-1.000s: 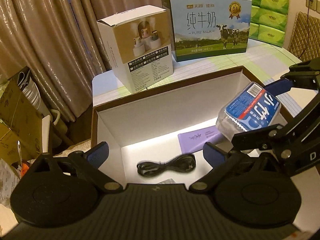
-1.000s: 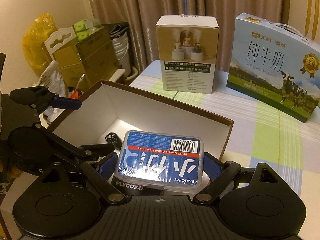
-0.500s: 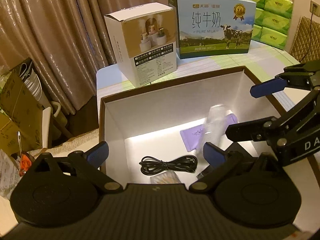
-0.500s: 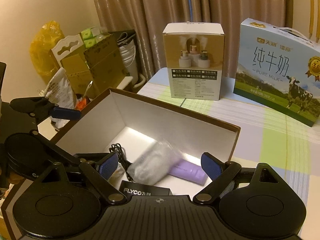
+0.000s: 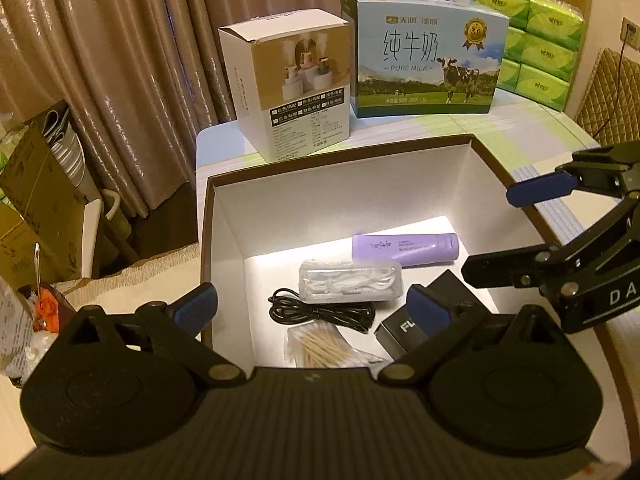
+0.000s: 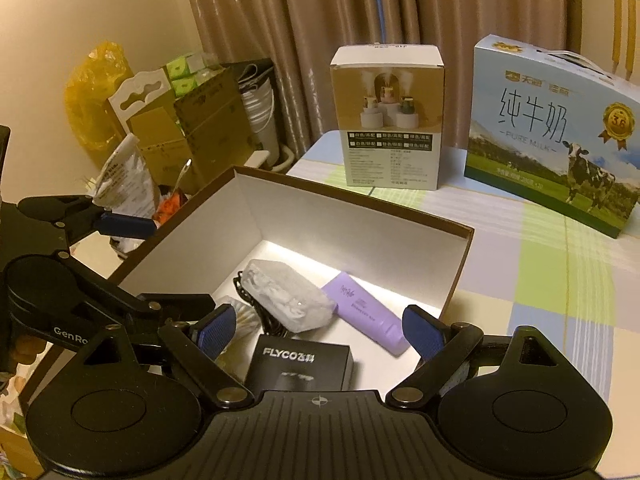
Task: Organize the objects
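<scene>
An open box (image 5: 336,196) with white walls and a brown rim (image 6: 352,196) sits on the table. Inside lie a clear dental floss pick case (image 5: 350,281) (image 6: 288,296), label side down, a purple tube (image 5: 404,249) (image 6: 366,312), a black cable (image 5: 320,312), a bag of cotton swabs (image 5: 320,346) and a black FLYCO box (image 6: 300,366) (image 5: 404,330). My left gripper (image 5: 314,308) is open and empty over the box's near edge. My right gripper (image 6: 320,326) is open and empty above the box; it also shows in the left wrist view (image 5: 536,232).
A white humidifier carton (image 5: 292,80) (image 6: 390,116) and a blue milk carton (image 5: 424,56) (image 6: 556,132) stand behind the box. Green tissue packs (image 5: 536,32) are stacked at the back right. Cardboard boxes and bags (image 6: 172,132) crowd the floor to the left.
My right gripper opened and let go of the floss pick case, which fell into the box and now lies on the cable. Both grippers drew back slightly.
</scene>
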`<action>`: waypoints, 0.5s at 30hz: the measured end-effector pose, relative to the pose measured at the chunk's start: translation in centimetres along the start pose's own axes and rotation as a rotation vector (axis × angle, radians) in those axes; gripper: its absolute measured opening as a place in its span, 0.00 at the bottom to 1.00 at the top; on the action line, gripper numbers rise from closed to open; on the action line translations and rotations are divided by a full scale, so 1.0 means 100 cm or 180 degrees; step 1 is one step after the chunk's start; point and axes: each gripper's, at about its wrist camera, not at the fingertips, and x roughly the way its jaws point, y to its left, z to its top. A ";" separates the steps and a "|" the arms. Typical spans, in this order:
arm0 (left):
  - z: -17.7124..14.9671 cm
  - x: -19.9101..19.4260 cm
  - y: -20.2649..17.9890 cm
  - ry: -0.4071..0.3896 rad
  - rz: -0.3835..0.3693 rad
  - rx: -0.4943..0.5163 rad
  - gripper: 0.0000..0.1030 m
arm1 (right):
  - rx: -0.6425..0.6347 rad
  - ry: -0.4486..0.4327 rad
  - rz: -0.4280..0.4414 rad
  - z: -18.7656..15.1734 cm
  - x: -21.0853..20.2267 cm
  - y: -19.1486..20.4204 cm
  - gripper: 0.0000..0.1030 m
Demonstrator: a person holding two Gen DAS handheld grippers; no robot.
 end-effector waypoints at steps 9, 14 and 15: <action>-0.008 -0.028 -0.009 -0.0013 0.0003 -0.0140 0.97 | 0.0096 -0.0083 -0.0006 -0.016 -0.034 0.008 0.86; -0.017 -0.046 -0.017 -0.0039 -0.0029 -0.0226 0.97 | 0.0171 -0.0118 -0.0025 -0.027 -0.052 0.013 0.86; -0.019 -0.050 -0.018 -0.0046 -0.0029 -0.0236 0.97 | 0.0182 -0.0124 -0.0028 -0.030 -0.056 0.014 0.87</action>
